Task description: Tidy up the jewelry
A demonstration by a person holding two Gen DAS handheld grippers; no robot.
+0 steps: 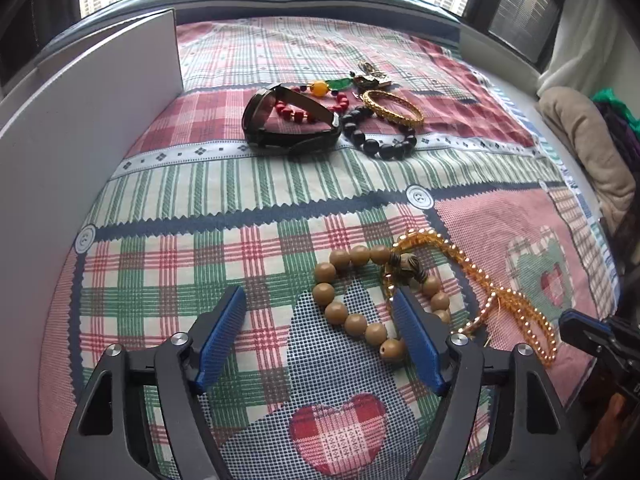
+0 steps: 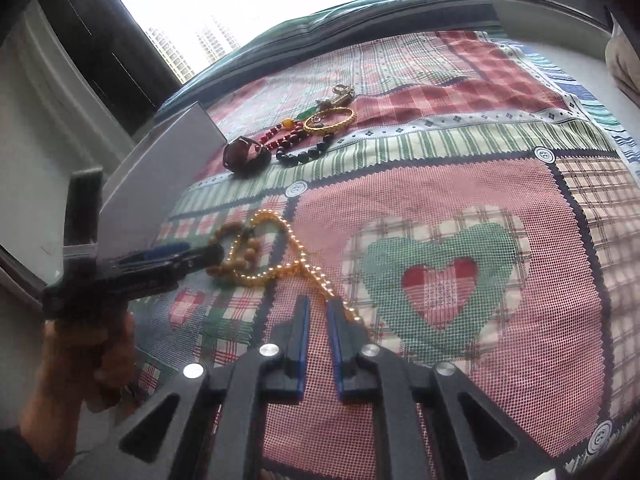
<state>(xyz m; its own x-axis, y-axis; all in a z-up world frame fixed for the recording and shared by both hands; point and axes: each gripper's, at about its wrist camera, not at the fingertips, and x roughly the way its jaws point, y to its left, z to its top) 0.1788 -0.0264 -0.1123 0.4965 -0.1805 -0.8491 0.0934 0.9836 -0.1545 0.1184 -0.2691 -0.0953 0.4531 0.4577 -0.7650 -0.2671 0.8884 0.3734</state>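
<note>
A tan wooden bead bracelet (image 1: pixel 352 300) lies on the patchwork bedspread, tangled with an amber bead necklace (image 1: pixel 500 292). My left gripper (image 1: pixel 320 300) is open just above the cloth, its right finger (image 1: pixel 416 340) over the bracelet's near side. Farther back lie a dark watch (image 1: pixel 288 120), a red bead bracelet (image 1: pixel 304 108), a black bead bracelet (image 1: pixel 380 136), a gold bangle (image 1: pixel 394 106) and a metal keychain (image 1: pixel 370 74). My right gripper (image 2: pixel 318 304) is nearly shut and empty, just short of the amber necklace's (image 2: pixel 280 264) tail. The left gripper also shows in the right wrist view (image 2: pixel 160 260).
A white box wall (image 1: pixel 80 152) stands along the left of the bed. A beige folded cloth (image 1: pixel 588 148) lies at the right edge. Windows run behind the bed. The right gripper shows at the left wrist view's right edge (image 1: pixel 592 336).
</note>
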